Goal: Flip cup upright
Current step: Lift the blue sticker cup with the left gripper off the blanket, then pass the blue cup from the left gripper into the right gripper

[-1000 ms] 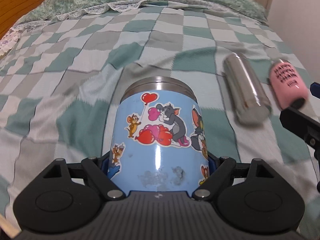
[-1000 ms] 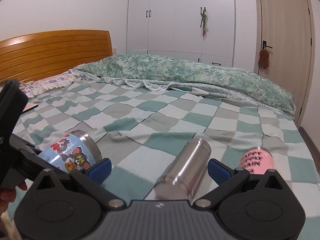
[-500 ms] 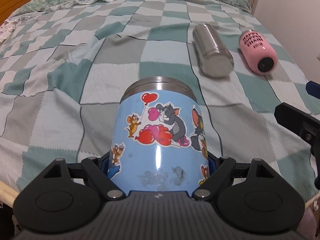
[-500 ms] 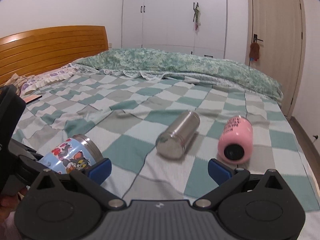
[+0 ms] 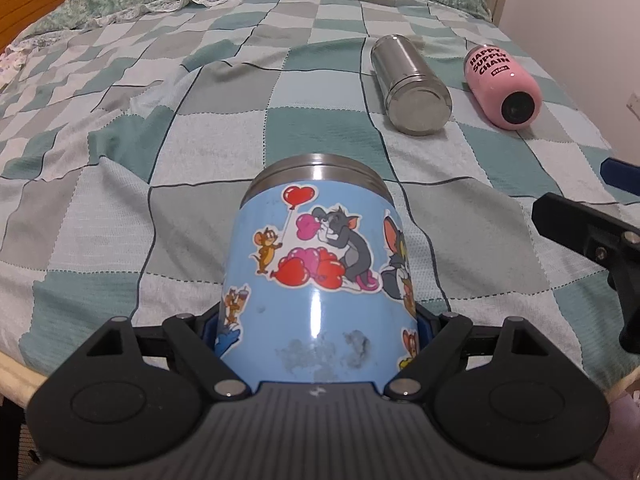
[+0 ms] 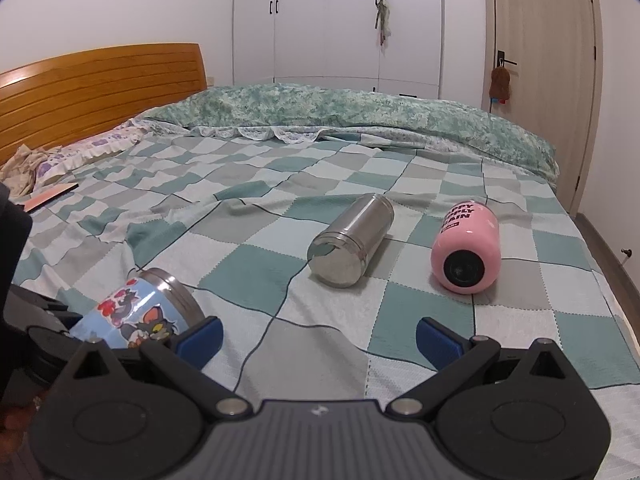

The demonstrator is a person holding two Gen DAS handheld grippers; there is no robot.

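Observation:
My left gripper is shut on a blue cartoon-sticker cup with a steel rim, held tilted above the bed's near edge. The same cup shows in the right wrist view, at the lower left. A steel cup lies on its side on the checked blanket, also in the right wrist view. A pink cup lies on its side to the right of it, also in the right wrist view. My right gripper is open and empty, short of both lying cups.
The checked blanket covers the bed. A green duvet lies along the far side, a wooden headboard at left. A door and wardrobe stand behind. The bed's near edge is just below my left gripper.
Both grippers have drawn back toward the bed's near edge; the steel and pink cups now look farther off. The left gripper keeps its hold on the blue cup.

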